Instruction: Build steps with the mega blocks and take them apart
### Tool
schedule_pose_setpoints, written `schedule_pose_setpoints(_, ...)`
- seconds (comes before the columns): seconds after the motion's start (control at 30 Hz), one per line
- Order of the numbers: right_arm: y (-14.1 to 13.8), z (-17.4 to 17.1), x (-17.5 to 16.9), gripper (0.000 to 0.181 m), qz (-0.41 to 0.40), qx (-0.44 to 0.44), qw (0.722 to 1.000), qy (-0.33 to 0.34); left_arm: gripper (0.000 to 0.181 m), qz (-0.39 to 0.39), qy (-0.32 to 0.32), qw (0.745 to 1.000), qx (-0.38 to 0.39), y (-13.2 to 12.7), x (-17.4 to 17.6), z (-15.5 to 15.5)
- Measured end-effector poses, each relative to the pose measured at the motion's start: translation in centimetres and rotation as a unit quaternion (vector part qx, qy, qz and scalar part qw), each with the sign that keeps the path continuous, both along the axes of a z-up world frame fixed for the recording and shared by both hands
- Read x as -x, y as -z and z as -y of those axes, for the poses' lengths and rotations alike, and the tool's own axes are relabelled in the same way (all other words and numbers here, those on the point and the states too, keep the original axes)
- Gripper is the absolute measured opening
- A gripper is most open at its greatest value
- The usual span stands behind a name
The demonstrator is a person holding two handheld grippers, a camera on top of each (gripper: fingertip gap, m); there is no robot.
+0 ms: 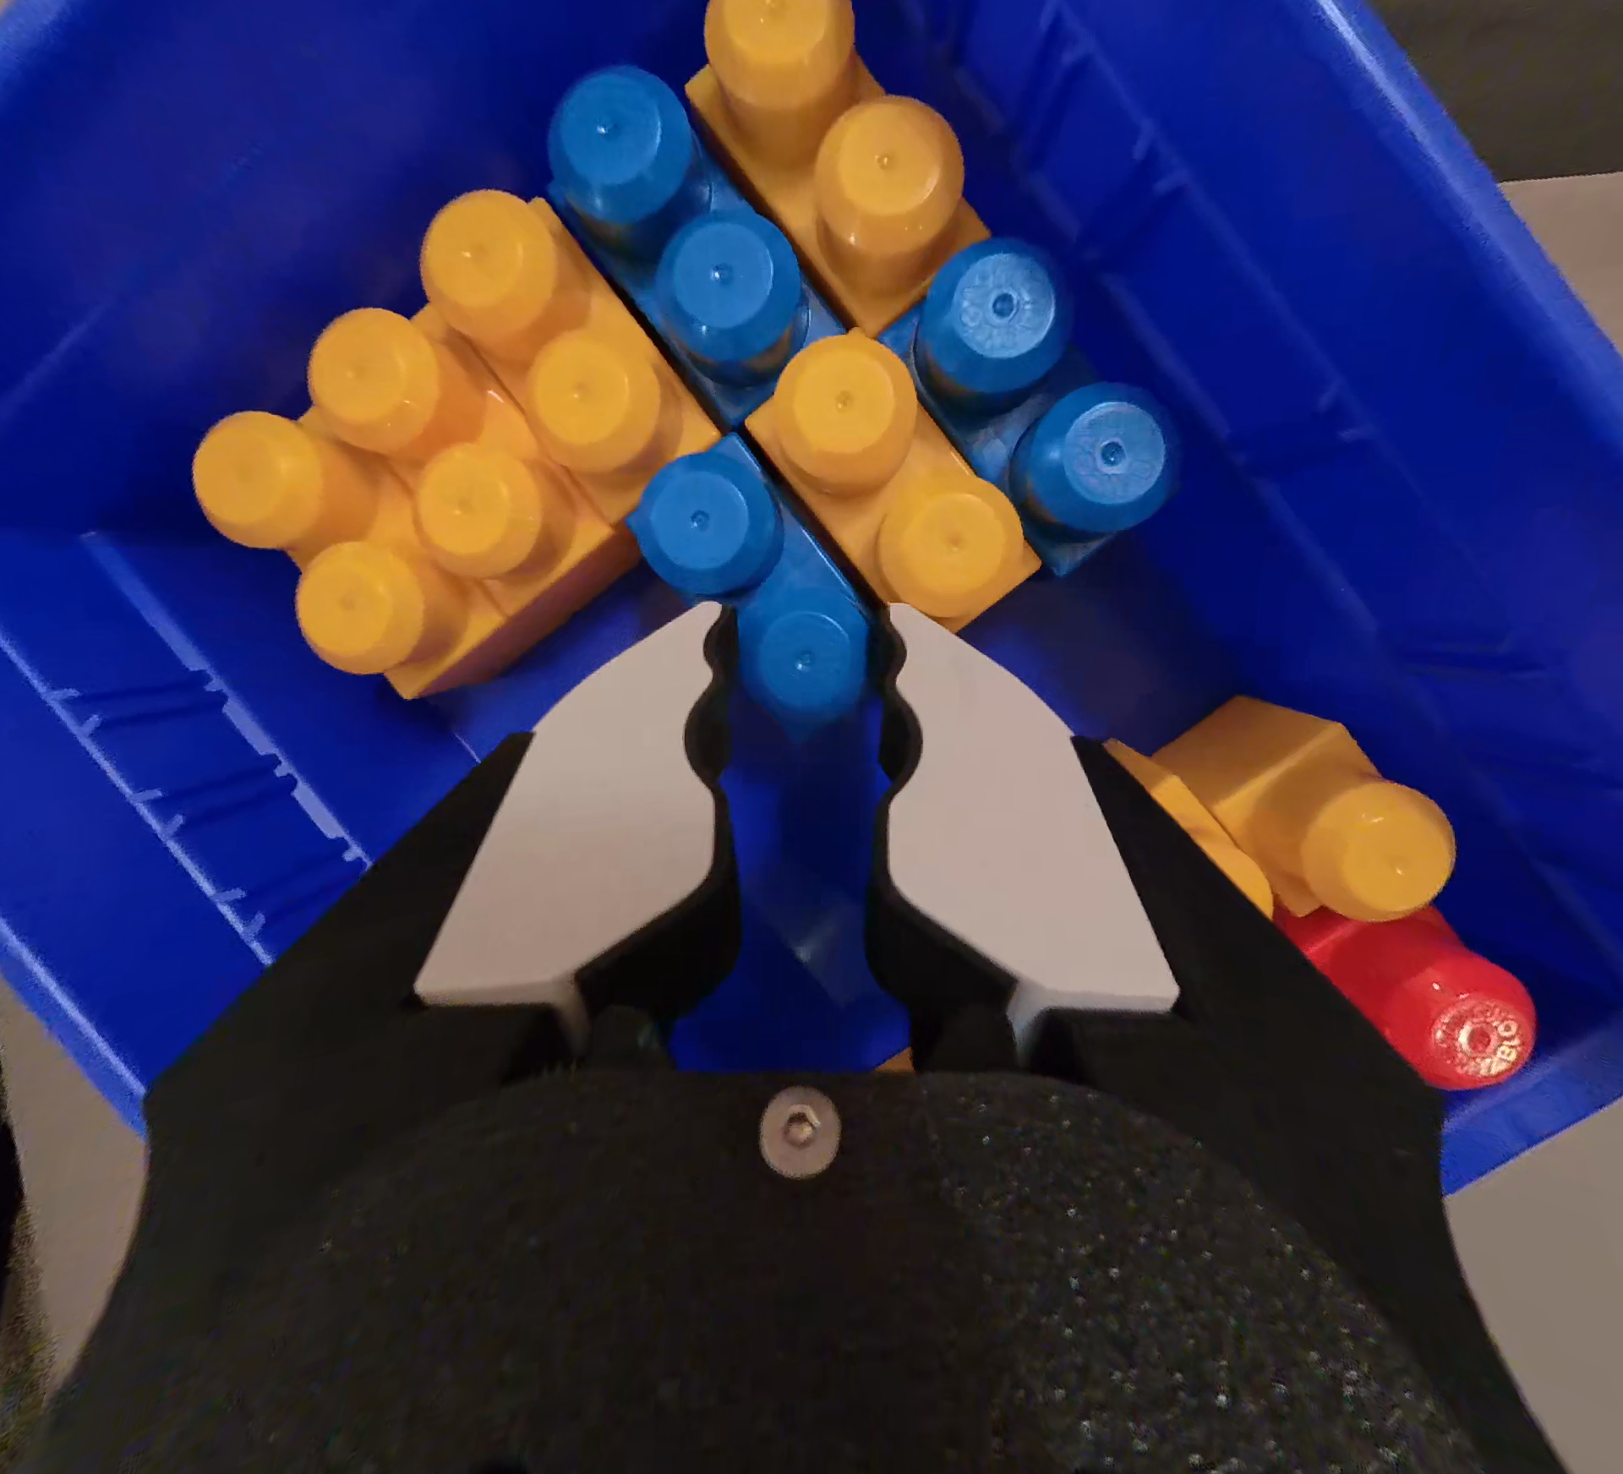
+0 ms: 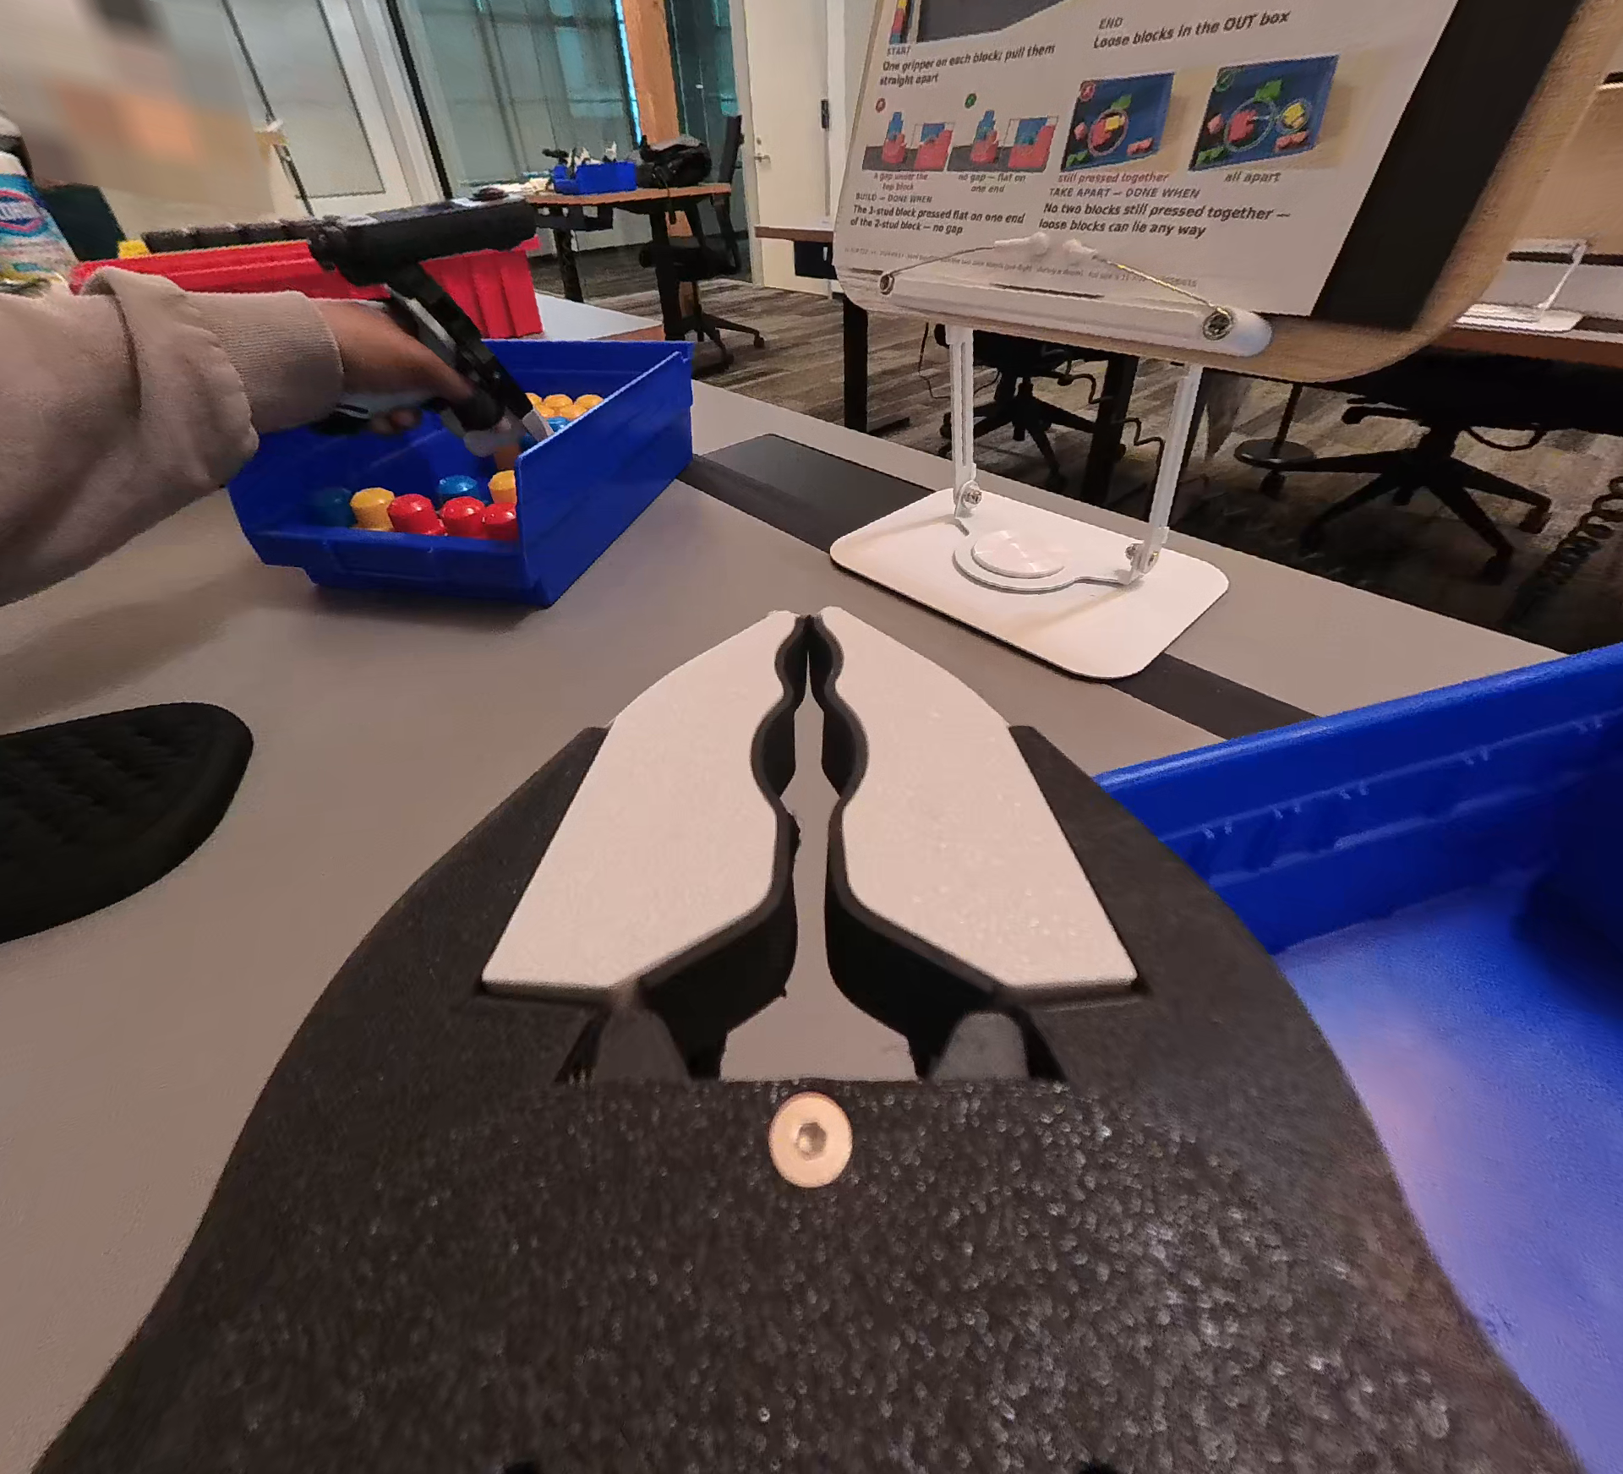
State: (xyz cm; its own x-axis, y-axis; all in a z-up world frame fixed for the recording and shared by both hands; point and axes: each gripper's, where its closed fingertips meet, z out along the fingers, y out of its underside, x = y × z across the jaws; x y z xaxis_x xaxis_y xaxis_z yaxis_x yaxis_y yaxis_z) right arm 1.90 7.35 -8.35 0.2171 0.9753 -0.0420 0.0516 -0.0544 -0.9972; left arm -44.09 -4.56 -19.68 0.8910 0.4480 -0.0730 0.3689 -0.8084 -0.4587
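Left tool (image 1: 797, 663) pinches a blue two-stud block (image 1: 762, 587) inside the blue bin (image 1: 263, 115), tight against yellow blocks (image 1: 887, 479). Lift it straight up so its neighbours stay put. Right tool (image 2: 808, 633), closed and empty, hovers over the bench (image 2: 439, 685).

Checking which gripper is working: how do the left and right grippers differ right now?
The left gripper is shut on a blue block inside the blue bin; the right gripper is shut on nothing, over the grey table. Both have grey fingers on black bodies.
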Motion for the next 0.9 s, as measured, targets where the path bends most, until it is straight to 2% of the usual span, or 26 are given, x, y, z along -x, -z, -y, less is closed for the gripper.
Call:
schedule_pose_setpoints(0.13, 0.1, -0.1, 0.0, 0.0, 0.002, -0.001, 1.0, 0.002, 0.03, -0.027, 0.013, 1.0, -0.006, -1.4, 0.2, 0.4)
schedule_pose_setpoints(0.23, 0.0, -0.1, -0.1, 0.0, 0.0, -0.005, 1.0, 0.003, 0.031, -0.062, 0.066, 0.995, -0.053, -5.9, -1.1, 0.4)
schedule_pose_setpoints(0.33, 0.0, -0.2, -0.1, 0.0, -0.001, -0.004, 1.0, 0.002, 0.03, -0.068, 0.19, 0.971, -0.13, -11.5, -7.1, -0.3)
schedule_pose_setpoints(0.4, 0.3, -0.3, 0.0, 0.0, 0.002, -0.004, 1.0, 0.002, 0.03, -0.054, 0.302, 0.936, -0.172, -14.0, -13.6, -0.3)
schedule_pose_setpoints(0.43, 0.4, -0.3, 0.0, 0.0, 0.002, -0.003, 1.0, 0.002, 0.03, -0.047, 0.354, 0.917, -0.175, -14.3, -16.9, 0.0)
schedule_pose_setpoints(0.5, 0.5, -0.4, 0.1, 0.0, 0.004, -0.003, 1.0, 0.002, 0.03, -0.037, 0.461, 0.872, -0.162, -13.3, -23.4, 0.8)
schedule_pose_setpoints(0.67, 0.6, -0.5, 0.0, 0.0, 0.003, -0.012, 1.0, 0.008, 0.03, 0.012, 0.674, 0.731, -0.107, -6.9, -36.8, 3.5)
schedule_pose_setpoints(0.77, 0.6, -0.9, -0.2, 0.0, 0.003, -0.014, 1.0, 0.015, 0.03, 0.035, 0.744, 0.662, -0.08, -3.9, -42.0, 4.5)
schedule_pose_setpoints(0.9, 0.7, -1.0, -0.4, 0.0, 0.005, -0.021, 1.0, 0.018, 0.03, 0.043, 0.792, 0.604, -0.074, -2.6, -45.9, 4.2)
